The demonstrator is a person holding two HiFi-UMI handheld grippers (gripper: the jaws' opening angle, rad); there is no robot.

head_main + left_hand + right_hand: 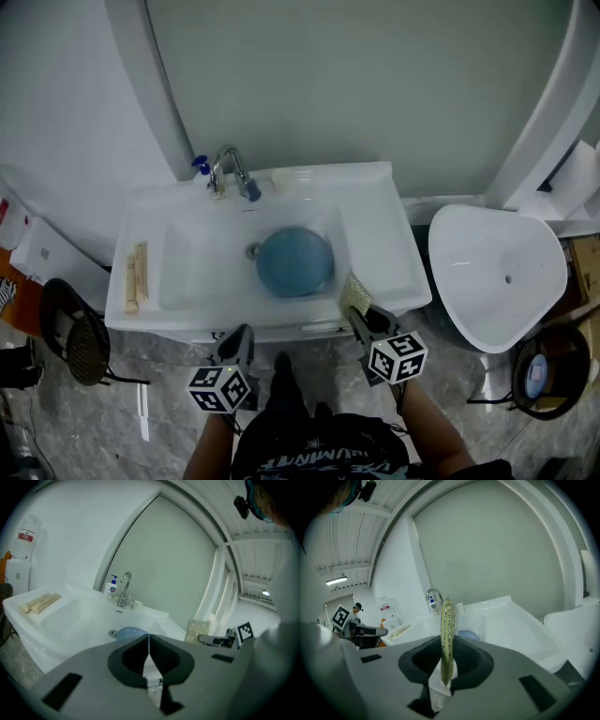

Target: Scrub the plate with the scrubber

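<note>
1. Our right tool [447, 656] pinches the scrubber [448, 620] edge-on by its lower part. Most of the pad stands free above the jaws, so hard pressing could fold it or work it loose.
2. Our left tool [149, 644] is pressed together on nothing, so nothing steadies the plate.
3. The plate [294, 262] lies in the sink [380, 246] beside the drain, well apart from both tools. Unheld, it may slide or spin on the smooth basin under a stroke.

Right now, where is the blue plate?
In the head view, the blue plate lies in the sink basin, just right of the drain.
</note>
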